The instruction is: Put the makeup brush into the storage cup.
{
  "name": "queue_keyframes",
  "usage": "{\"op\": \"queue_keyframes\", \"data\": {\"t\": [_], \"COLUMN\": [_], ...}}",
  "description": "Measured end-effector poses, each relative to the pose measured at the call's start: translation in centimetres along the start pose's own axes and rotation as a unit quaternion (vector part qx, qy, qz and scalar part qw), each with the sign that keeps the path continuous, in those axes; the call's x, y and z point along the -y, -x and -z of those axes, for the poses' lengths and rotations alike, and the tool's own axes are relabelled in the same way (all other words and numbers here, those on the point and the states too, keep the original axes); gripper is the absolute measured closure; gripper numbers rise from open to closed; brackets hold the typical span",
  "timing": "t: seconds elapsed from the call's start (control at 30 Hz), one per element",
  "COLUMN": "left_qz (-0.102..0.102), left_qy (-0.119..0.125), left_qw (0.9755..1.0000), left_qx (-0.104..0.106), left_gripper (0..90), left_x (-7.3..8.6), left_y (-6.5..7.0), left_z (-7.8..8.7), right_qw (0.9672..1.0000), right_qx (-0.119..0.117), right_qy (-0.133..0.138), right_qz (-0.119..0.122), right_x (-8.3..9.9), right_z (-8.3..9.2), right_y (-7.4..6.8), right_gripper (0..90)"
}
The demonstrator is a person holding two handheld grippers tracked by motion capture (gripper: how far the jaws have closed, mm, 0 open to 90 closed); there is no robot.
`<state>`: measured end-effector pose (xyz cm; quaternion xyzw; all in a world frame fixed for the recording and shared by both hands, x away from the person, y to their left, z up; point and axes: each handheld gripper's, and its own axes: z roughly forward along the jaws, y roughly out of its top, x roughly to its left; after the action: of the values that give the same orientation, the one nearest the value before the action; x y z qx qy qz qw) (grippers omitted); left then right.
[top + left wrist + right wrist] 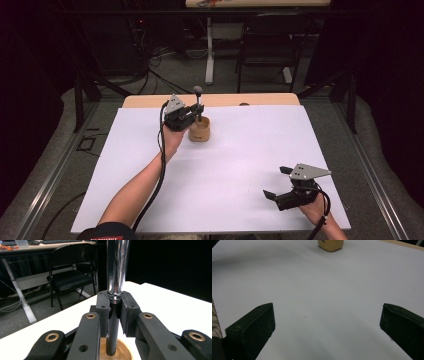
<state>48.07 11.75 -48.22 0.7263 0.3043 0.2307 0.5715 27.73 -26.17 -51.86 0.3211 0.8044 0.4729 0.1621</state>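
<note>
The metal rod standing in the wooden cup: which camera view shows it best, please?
The left gripper view: the rod is close and sharp there, its chrome shaft clamped between the left gripper pads above the wooden cup. The high view shows the whole rod, but small, with its round knob. The right gripper view shows the cup's base.

The white counter [225, 165] is the brightest area in the high view, lit evenly from above, while the room around it falls into near black. Shadows on it are soft and pale. The whole high view is slightly grainy and soft, and its straight edges bend a little toward the corners. In the left gripper view the metal rod [117, 267] shows long bright streaks of glare, and the chair [70, 277] behind is a bit blurred. In the right gripper view the near fingers [252, 327] are dark, slightly out of focus, with faint grey shadows across the sheet.
</note>
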Motion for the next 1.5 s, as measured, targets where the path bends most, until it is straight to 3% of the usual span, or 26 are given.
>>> {"op": "queue_keyframes", "data": {"t": [0.03, 0.3, 0.43, 0.63, 0.67, 0.7, 0.87, 1.4, 1.47, 1.5], "left_qz": [0.001, 0.002, 0.000, 0.000, 0.000, 0.001, 0.001, -0.001, -0.002, 0.000], "left_qy": [-0.001, -0.011, -0.013, -0.018, -0.018, -0.019, -0.029, -0.045, -0.042, -0.040], "left_qw": [1.0000, 0.9999, 0.9999, 0.9997, 0.9998, 0.9997, 0.9995, 0.9989, 0.9990, 0.9988], "left_qx": [0.008, 0.013, 0.005, 0.014, 0.004, 0.013, 0.015, 0.012, 0.017, 0.026], "left_gripper": [79.0, 78.9, 79.0, 79.0, 79.0, 78.9, 78.9, 78.6, 78.2, 73.2], "left_x": [0.1, 0.6, 0.8, 1.2, 1.2, 1.3, 1.8, 2.3, 2.3, 2.3], "left_y": [0.0, 0.2, 0.4, 0.2, 0.3, 0.2, 0.3, 0.2, 0.2, 0.1], "left_z": [-0.1, -0.6, -0.7, -0.9, -0.9, -1.0, -1.3, -1.7, -1.8, -1.7], "right_qw": [1.0000, 1.0000, 1.0000, 0.9999, 0.9999, 0.9999, 0.9999, 0.9998, 0.9998, 0.9998], "right_qx": [0.000, -0.002, -0.001, -0.001, -0.002, -0.001, -0.001, -0.001, -0.001, -0.001], "right_qy": [-0.002, -0.006, -0.009, -0.011, -0.011, -0.012, -0.012, -0.018, -0.018, -0.019], "right_qz": [0.000, 0.000, 0.002, 0.001, 0.001, 0.001, 0.000, 0.005, 0.006, 0.006], "right_x": [0.0, 0.0, 0.0, 0.0, 0.0, 0.0, 0.1, 0.1, 0.1, 0.1], "right_z": [0.0, 0.0, -0.1, -0.1, -0.1, -0.2, -0.2, -0.2, -0.2, -0.2], "right_y": [0.0, -0.1, 0.0, 0.0, 0.0, 0.0, 0.0, -0.1, -0.1, -0.1], "right_gripper": [0.0, 0.0, 0.0, 0.0, 0.0, 0.0, 0.0, 0.0, 0.0, 0.0]}}
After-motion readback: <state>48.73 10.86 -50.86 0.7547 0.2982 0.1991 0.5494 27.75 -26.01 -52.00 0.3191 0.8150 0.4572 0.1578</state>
